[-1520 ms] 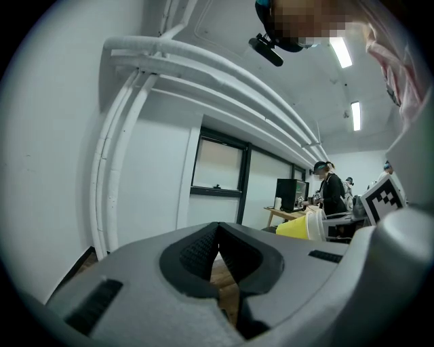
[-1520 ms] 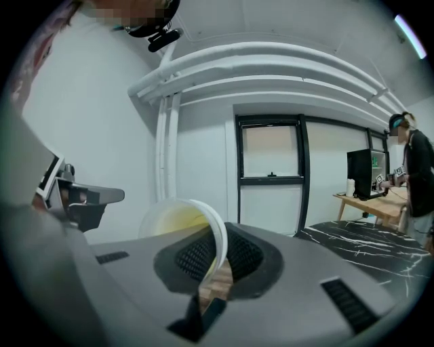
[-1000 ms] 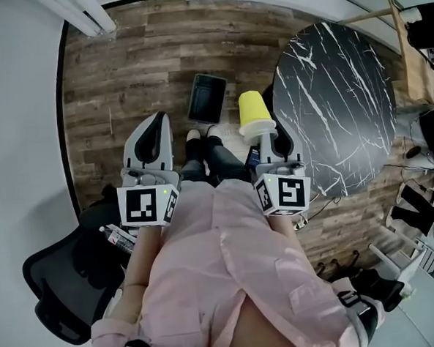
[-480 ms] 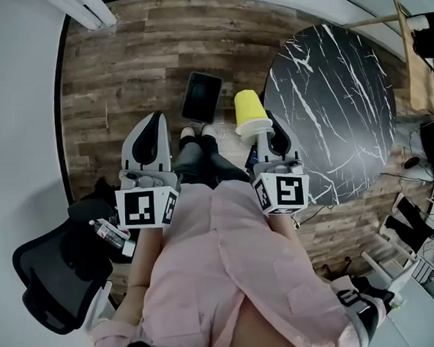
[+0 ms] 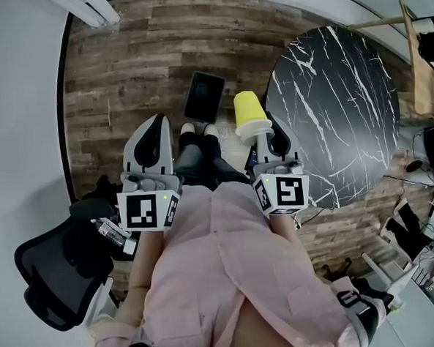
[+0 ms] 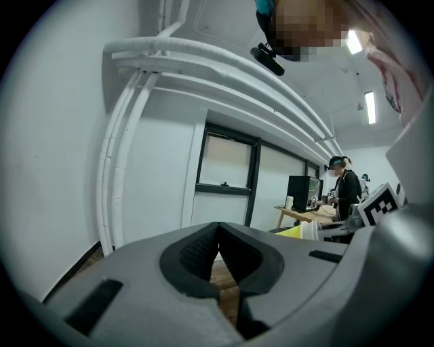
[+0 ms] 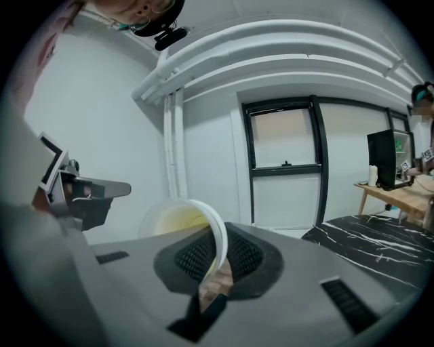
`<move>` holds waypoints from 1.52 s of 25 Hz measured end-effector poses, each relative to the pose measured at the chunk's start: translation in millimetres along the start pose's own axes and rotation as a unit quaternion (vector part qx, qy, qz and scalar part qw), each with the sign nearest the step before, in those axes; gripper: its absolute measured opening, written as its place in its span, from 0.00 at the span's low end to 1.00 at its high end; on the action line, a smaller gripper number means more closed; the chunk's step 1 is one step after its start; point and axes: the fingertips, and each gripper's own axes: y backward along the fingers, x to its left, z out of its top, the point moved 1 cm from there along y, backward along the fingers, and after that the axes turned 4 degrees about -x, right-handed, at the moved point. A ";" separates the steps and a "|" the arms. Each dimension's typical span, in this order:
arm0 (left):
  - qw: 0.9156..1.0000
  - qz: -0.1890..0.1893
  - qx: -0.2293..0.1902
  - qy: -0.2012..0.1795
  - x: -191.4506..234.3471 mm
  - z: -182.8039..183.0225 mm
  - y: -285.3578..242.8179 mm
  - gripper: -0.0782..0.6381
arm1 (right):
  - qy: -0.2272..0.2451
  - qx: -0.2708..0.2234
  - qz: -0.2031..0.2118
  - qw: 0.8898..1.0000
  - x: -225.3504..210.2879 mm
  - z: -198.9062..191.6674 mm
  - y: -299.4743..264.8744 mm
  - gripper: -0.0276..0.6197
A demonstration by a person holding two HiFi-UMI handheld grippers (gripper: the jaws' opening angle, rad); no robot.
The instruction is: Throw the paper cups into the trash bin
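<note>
A yellow paper cup [image 5: 248, 110] with a white rim sticks out from my right gripper [image 5: 263, 129], which is shut on the cup's rim. In the right gripper view the rim [image 7: 218, 237] stands pinched between the dark pads, the cup's mouth turned left. The black trash bin [image 5: 203, 96] stands on the wooden floor ahead, just beyond the person's shoes and left of the cup. My left gripper [image 5: 154, 123] is held level beside it, jaws shut and nothing in them [image 6: 218, 234]. The left gripper view catches the cup [image 6: 300, 232] off to its right.
A round black marble table [image 5: 337, 103] fills the right side, close to the right gripper. A black office chair [image 5: 54, 274] stands at the lower left. A white wall runs along the left. In the left gripper view, a person [image 6: 344, 190] stands at a far desk.
The head view has swung a little, so the chair and table shifted in frame. Both grippers keep the same pose, the cup still in the right one.
</note>
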 end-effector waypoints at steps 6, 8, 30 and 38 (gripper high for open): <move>1.000 -0.023 0.004 -0.003 2.7 5.9 -13.0 0.13 | -0.005 0.004 -0.012 1.000 2.1 3.9 -4.5 0.11; 1.000 -0.028 0.004 -0.005 4.7 7.8 -18.0 0.13 | -0.004 0.003 -0.016 1.000 1.6 5.8 -6.6 0.11; 0.999 -0.034 0.005 0.004 34.8 2.6 -4.6 0.13 | 0.007 0.000 -0.017 1.000 35.0 9.5 -13.4 0.11; 0.999 -0.041 0.006 0.012 31.2 0.1 -5.3 0.13 | 0.016 0.013 -0.021 1.000 35.3 1.4 -9.4 0.11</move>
